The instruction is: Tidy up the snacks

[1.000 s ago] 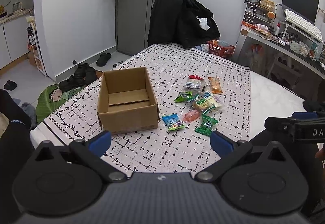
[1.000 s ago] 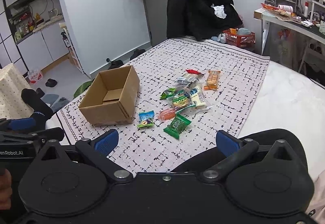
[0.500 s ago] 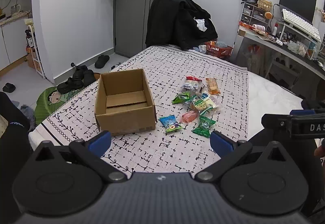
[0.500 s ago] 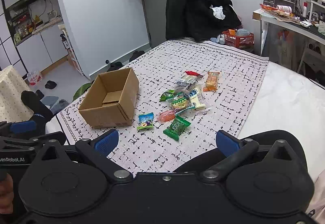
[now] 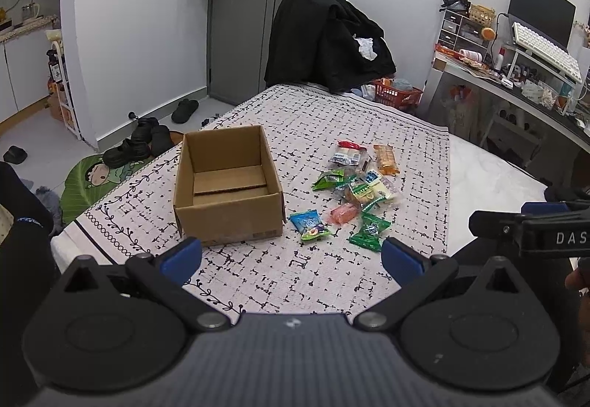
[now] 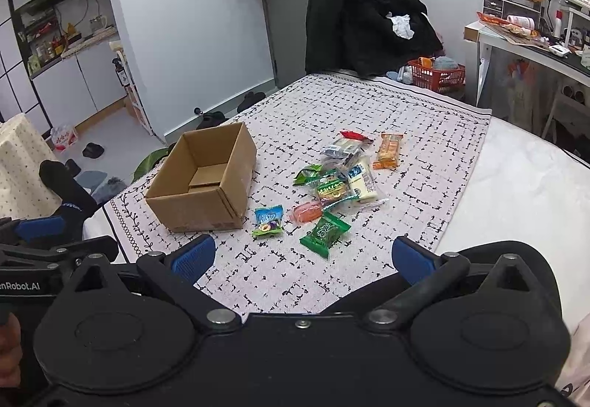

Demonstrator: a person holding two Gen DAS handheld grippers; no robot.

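An open cardboard box [image 5: 228, 185] [image 6: 206, 180] stands empty on a patterned cloth. Right of it lies a loose cluster of snack packets [image 5: 356, 185] [image 6: 337, 182]: a blue one [image 5: 309, 225] [image 6: 268, 221] nearest the box, a green one [image 5: 370, 232] [image 6: 325, 233], a pink one [image 5: 343, 213], an orange bar [image 5: 385, 159] [image 6: 388, 150]. My left gripper [image 5: 291, 256] hovers open before the cloth's near edge, holding nothing. My right gripper [image 6: 301, 257] is open too, empty, also short of the snacks. The right gripper's body [image 5: 531, 226] shows at the left view's right edge.
The cloth [image 5: 332, 119] covers a white mattress [image 6: 523, 178]. A chair draped in black clothes [image 5: 328, 42] stands beyond it, with a red basket [image 5: 398, 93] and a cluttered desk [image 5: 516, 75] to the right. Shoes [image 5: 140, 145] and a green mat lie on the floor at left.
Both grippers have drawn back and risen slightly; the box and snacks sit a little higher and smaller in view. Nothing on the cloth has moved.
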